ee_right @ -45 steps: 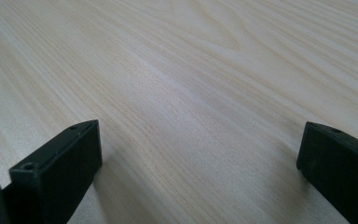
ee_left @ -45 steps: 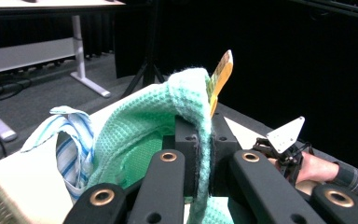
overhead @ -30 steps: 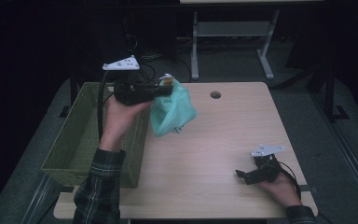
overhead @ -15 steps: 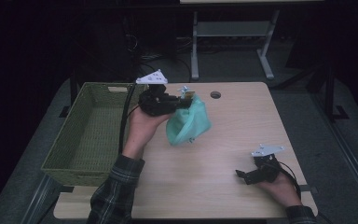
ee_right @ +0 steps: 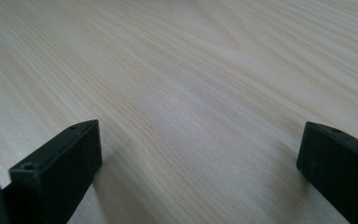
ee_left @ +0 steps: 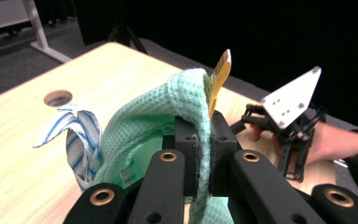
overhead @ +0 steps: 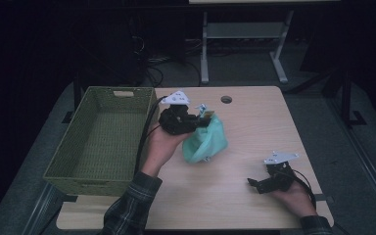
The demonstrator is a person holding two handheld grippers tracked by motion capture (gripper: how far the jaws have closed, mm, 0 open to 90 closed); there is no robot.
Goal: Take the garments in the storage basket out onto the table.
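Note:
A mint-green waffle cloth (overhead: 206, 143) hangs from my left gripper (overhead: 198, 121) over the middle of the table, its lower end at or near the wood. In the left gripper view the jaws are shut on a fold of the cloth (ee_left: 168, 105), beside its yellow tag (ee_left: 219, 77) and blue-striped loop (ee_left: 81, 135). My right gripper (overhead: 257, 183) rests low at the table's front right. In its own view the right gripper (ee_right: 198, 140) stands open, with bare wood between the jaws.
A green woven basket (overhead: 103, 142) stands on the left side of the wooden table (overhead: 254, 127). A round cable hole (overhead: 226, 99) sits near the far edge. Beyond the table are cables and a desk frame on a dark floor.
My left hand has carried the cloth rightward and down, from beside the basket's right edge to the table's middle. The right hand has stayed put.

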